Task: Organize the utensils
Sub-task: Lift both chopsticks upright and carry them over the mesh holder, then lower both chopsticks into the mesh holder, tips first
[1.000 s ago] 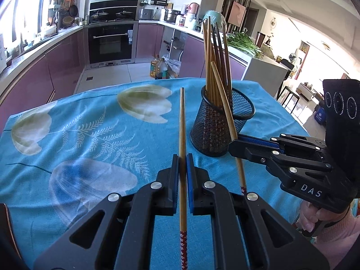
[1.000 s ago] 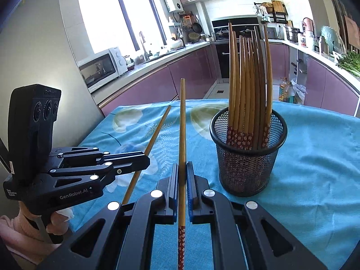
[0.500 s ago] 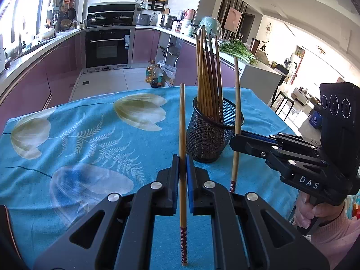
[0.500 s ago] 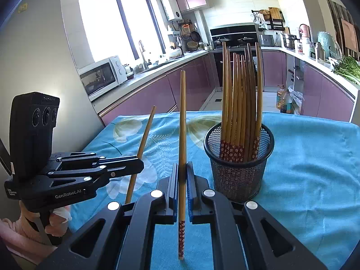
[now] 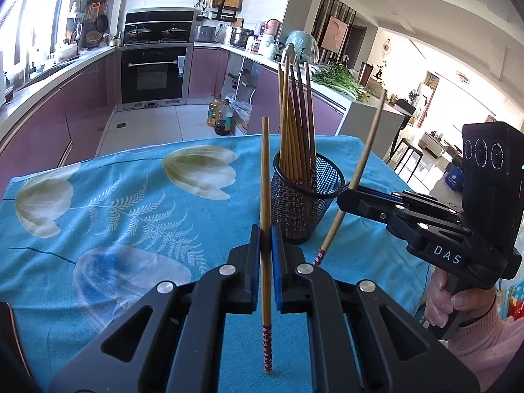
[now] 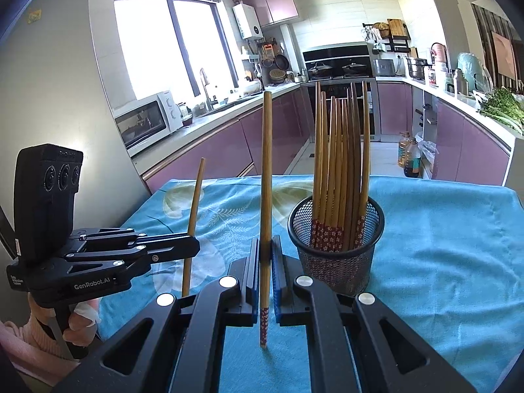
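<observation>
L gripper (image 5: pixel 265 245): jaws pinched on one chopstick (image 5: pixel 265 196), held upright, patterned end down, hanging just above the cloth (image 5: pixel 114 196).
R gripper (image 6: pixel 265 255): jaws pinched on a 2nd chopstick (image 6: pixel 266 180), also upright, patterned end down; in the L view it leans a bit.
Holder (image 6: pixel 337 258): black mesh cup, standing on the table toward its far R part, nearer the R edge than the L; just ahead-right of the R gripper's tips.
Bundle (image 6: pixel 340 170): approx ten chopsticks already standing in the holder, patterned ends at the bottom.
Table: blue floral cloth, no loose chopsticks seen on the visible part; near edge hidden by the grippers.
Done, prob.: most of the set is in the cup.
Left: the 2 held sticks, neither over the rim yet. Both sit beside the holder, not above it.
Next, likely: lift each tip clear of the rim, lower in, then let go.
Risk: long sticks crowd the cup; an incoming tip could catch on the bundle or tip the light mesh.
</observation>
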Tool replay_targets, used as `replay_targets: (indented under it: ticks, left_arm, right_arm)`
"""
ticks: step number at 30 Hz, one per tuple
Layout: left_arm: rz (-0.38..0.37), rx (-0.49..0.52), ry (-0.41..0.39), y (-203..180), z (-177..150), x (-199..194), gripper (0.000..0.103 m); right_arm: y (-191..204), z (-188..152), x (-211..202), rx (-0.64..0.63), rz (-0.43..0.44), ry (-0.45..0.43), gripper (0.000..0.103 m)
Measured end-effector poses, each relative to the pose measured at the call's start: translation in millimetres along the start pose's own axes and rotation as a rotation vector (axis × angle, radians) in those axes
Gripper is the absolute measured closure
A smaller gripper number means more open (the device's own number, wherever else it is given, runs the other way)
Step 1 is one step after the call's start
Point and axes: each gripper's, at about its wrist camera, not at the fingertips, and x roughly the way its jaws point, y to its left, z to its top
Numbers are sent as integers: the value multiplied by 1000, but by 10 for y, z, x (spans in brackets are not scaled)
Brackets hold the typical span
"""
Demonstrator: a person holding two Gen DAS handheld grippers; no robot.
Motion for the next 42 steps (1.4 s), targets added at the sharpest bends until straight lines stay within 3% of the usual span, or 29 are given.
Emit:
replay_targets:
  ticks: [42]
  left_arm:
    - [-17,25,-55,-107,235,-115,96]
  right_arm:
    - [-12,200,-158,-28,-34,-84,97]
